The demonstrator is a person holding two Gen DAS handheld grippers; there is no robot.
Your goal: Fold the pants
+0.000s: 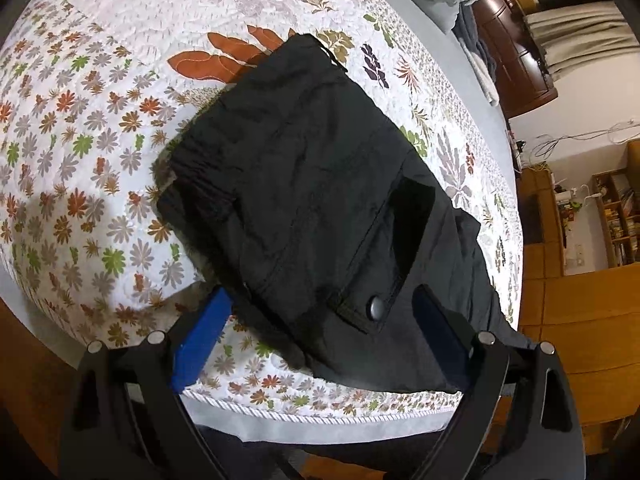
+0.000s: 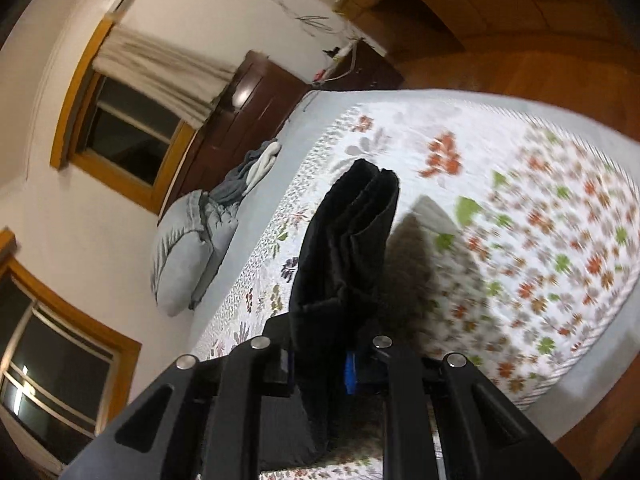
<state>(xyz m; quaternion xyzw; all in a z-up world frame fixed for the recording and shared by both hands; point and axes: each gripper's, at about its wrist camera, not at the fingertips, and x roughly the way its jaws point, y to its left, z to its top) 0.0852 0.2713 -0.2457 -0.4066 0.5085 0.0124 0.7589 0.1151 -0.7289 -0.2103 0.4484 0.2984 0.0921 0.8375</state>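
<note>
Lying folded, black pants (image 1: 320, 200), left fingers (image 1: 320, 320) spread, right fingers (image 2: 320, 360) pinching them.

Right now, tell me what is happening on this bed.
A person is folding black fabric pants on a floral quilted bedspread. The right gripper is shut on a folded edge of the pants, holding it up. The left gripper is open, its fingers either side of the pants' near end, by the snap pocket.

Home bedrm: quilted bed (image 1: 100, 128), pillows (image 2: 188, 240), bookshelf (image 1: 618, 216).
</note>
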